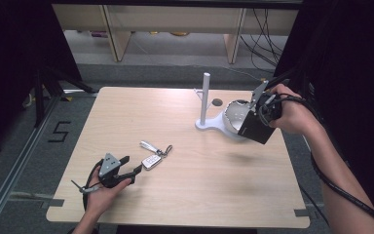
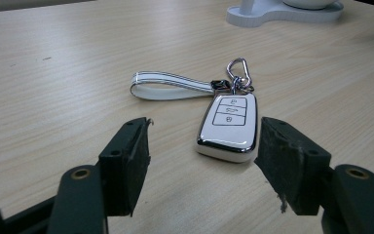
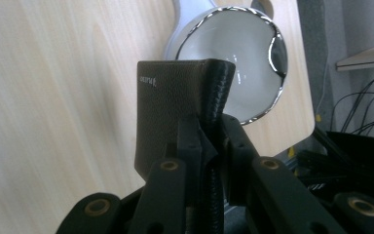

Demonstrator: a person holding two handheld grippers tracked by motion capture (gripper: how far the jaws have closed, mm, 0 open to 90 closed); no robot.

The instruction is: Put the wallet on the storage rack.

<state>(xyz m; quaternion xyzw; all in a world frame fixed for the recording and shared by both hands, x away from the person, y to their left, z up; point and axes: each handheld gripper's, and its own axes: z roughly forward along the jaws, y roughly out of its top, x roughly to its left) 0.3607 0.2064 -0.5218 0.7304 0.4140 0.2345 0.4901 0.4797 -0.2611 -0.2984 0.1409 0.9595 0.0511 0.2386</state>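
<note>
On the table [image 1: 190, 195], the right gripper [image 1: 259, 116] pinches a black wallet [image 1: 254, 127] tight above the white bowl [image 1: 234, 117] at far right, seemingly to drop it in, while the left gripper [image 1: 130, 165] gapes wide beside the key fob [image 2: 229, 126] near left, poised to grasp.

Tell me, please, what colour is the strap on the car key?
White with thin dark edge lines; the strap shows best in the left gripper view.
</note>
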